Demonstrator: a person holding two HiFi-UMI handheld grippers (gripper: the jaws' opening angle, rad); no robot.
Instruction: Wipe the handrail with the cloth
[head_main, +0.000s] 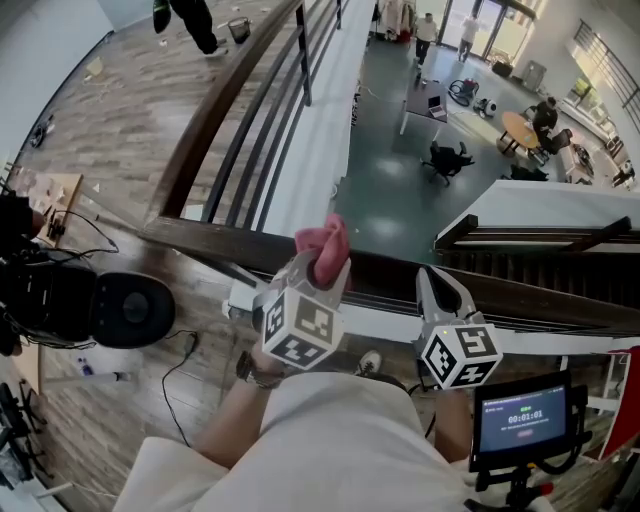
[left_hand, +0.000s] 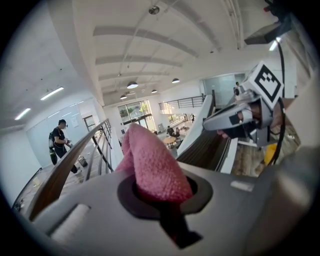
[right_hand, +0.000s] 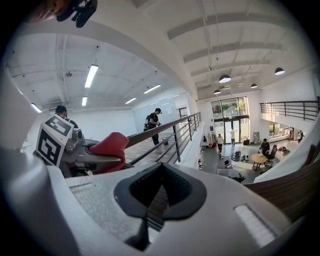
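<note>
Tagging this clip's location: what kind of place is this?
Probably an upstairs mezzanine in an office-like building: the handrail with metal bars overlooks a lower floor with a round table and glass doors.

pink cloth, dark brown handrail

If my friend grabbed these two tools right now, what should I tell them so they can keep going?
Left tool: shut on the pink cloth, which sticks up out of it, by the corner of the brown handrail.
Right tool: shut, empty, beside it at the same rail.
Done: the cloth is in the tool; nothing shows any wiping.
Left to do: press the cloth on the handrail and wipe along it.
</note>
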